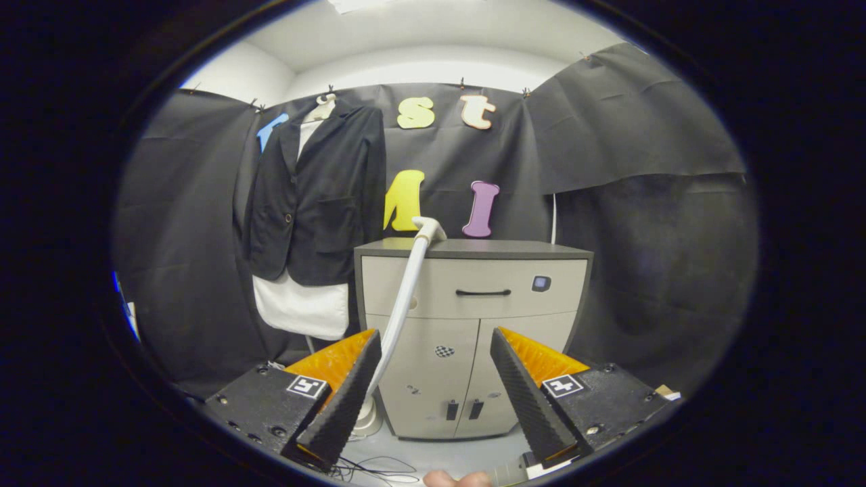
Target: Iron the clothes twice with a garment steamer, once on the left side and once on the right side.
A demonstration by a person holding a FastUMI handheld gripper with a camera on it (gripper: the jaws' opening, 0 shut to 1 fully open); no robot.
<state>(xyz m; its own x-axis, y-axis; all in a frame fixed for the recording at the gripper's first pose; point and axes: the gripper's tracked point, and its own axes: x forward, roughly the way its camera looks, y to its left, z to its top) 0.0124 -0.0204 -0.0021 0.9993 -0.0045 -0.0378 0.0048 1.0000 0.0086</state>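
Note:
A black jacket point(316, 196) over a white garment point(301, 308) hangs on a hanger against the booth's wall, to the left of a cabinet. The garment steamer's white head point(429, 228) rests at the cabinet's top front edge, and its pale hose point(404, 297) runs down to a base on the floor behind my left finger. My gripper point(433, 392) is open, well short of the cabinet, with nothing between its orange and black fingers point(345, 399). The steamer head lies far beyond the fingertips.
A grey cabinet point(514, 270) with one drawer and two lower doors stands straight ahead. Thin black cables point(379, 467) lie on the floor below the fingers. A fingertip point(454, 479) of the person holding the gripper shows at the very bottom.

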